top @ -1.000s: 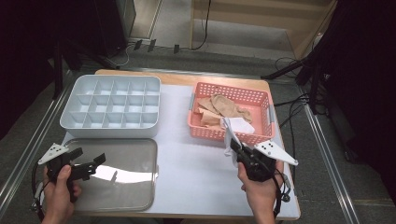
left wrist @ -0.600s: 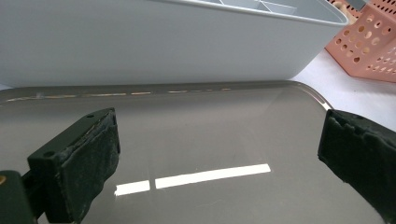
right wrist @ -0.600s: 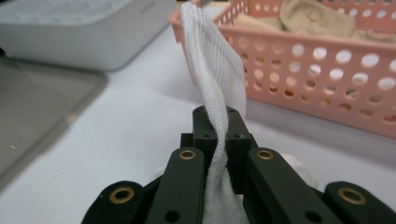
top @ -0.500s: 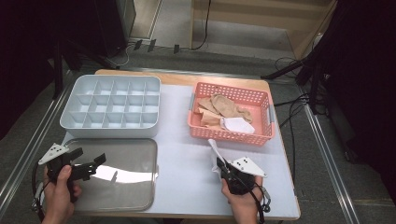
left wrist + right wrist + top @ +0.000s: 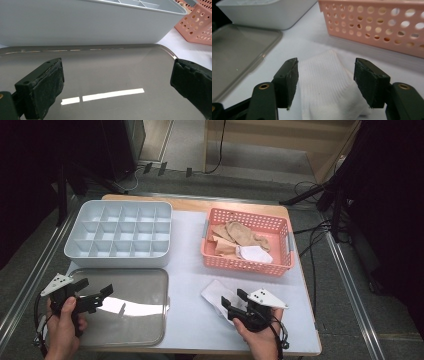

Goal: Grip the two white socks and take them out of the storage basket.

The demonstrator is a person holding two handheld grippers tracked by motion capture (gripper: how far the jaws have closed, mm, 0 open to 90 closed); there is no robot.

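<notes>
A white sock (image 5: 215, 294) lies flat on the white table in front of the pink basket (image 5: 245, 267). My right gripper (image 5: 232, 297) sits low over the sock's near end. Its jaws have just been opening, and the sock (image 5: 324, 82) lies loose between the pads (image 5: 292, 80), which do not press on it. Several beige socks and one white one (image 5: 254, 253) remain in the basket. My left gripper (image 5: 95, 286) hovers open over the grey lid (image 5: 135, 320) with nothing between its fingers (image 5: 50, 82).
A pale grey divided tray (image 5: 120, 260) stands at the back left, directly behind the lid (image 5: 112, 65). The basket wall (image 5: 374, 27) rises just beyond the sock. The table's front edge is close to both hands.
The right gripper came down from the basket's front with the white sock, laid it on the table and opened its jaws. The left hand has not moved.
</notes>
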